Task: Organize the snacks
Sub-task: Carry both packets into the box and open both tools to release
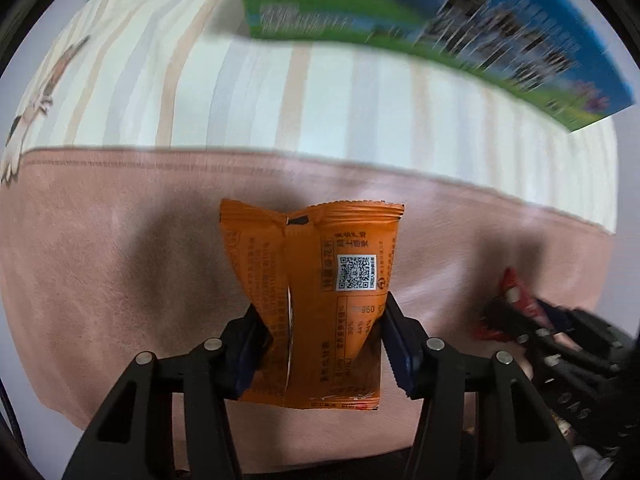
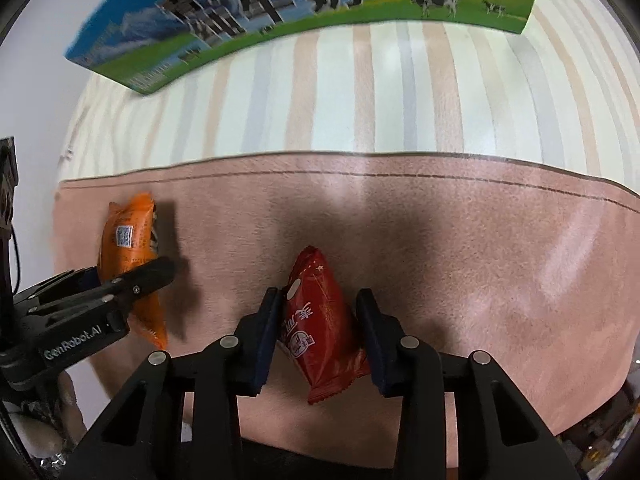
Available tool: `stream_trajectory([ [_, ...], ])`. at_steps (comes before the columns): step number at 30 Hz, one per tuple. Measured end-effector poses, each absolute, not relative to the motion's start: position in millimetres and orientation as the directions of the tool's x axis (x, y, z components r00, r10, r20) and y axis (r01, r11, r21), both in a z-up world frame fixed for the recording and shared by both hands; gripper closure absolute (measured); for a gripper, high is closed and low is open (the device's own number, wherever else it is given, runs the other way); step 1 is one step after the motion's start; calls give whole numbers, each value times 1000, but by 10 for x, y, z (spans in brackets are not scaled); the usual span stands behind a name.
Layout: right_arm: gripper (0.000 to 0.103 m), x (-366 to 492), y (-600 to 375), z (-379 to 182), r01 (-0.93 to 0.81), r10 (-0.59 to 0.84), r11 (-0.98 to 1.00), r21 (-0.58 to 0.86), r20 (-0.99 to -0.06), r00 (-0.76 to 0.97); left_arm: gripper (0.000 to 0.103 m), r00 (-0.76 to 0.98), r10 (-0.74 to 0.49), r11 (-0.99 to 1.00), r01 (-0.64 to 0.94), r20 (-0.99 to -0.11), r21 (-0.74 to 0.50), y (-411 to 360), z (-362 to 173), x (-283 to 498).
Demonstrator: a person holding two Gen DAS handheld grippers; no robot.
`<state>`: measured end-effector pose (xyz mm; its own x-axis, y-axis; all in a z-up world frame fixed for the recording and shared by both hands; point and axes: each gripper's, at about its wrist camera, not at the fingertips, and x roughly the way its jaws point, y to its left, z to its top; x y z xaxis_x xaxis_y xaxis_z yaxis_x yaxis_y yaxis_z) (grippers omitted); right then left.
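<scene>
The orange packet stands between the pads of the left tongs, pinched around its lower half, with its crimped top edge pointing away toward the far side. Its long axis runs straight out along the tongs. The red packet sits the same way in the right tongs: its left side is against the left pad, but a sliver of gap shows by the right pad, so I judge it gripped though only lightly. It leans a little to the left.

Both packets hang just above a pink towel, which lies over a striped cloth. At the far edge, beyond the stripes, stands a blue and green milk carton box, blurred in both views. The box lies ahead of both tongs, well apart from the packets. If it is the place for the snacks, each packet would travel forward, top edge first; neither hand looks clearly nearer.
</scene>
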<state>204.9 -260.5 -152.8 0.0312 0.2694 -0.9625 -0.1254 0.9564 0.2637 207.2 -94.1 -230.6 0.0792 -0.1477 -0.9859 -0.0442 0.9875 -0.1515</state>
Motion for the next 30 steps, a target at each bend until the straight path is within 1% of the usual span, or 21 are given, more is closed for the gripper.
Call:
stream_trajectory([
  [5, 62, 2145, -2663, -1050, -138, 349, 932, 336, -933, 88, 52, 178, -218, 975, -8, -960, -223, -1043, -1708, 2222],
  [6, 62, 2197, -2699, -884, -143, 374, 923, 358, -921, 109, 52, 203, -238, 970, -2, -950, -243, -1064, -1567, 2271],
  [10, 62, 2447, -2831, -312, -160, 422, 904, 396, -884, 199, 52, 283, -311, 949, 50, -907, -310, -1132, -947, 2635],
  [13, 62, 2686, -2957, 82, -172, 443, 896, 410, -855, 271, 52, 318, -335, 942, 82, -887, -326, -1174, -634, 2964],
  [16, 62, 3124, -2971, 345, -172, 426, 904, 391, -842, 329, 51, 313, -346, 938, 101, -884, -331, -1203, -558, 3321],
  [20, 62, 3620, -3032, 376, -155, 379, 925, 346, -854, 356, 51, 276, -329, 944, 86, -903, -317, -1225, -674, 3834],
  [23, 62, 3941, -3014, 267, -140, 342, 940, 313, -875, 343, 51, 238, -290, 957, 64, -927, -283, -1190, -770, 4199],
  [27, 62, 4331, -3008, -57, -115, 302, 953, 281, -909, 286, 51, 193, -238, 971, 51, -952, -232, -1158, -992, 4532],
  [30, 62, 4453, -2975, -294, -105, 281, 959, 263, -927, 248, 51, 163, -211, 977, 51, -964, -205, -1156, -1154, 4705],
])
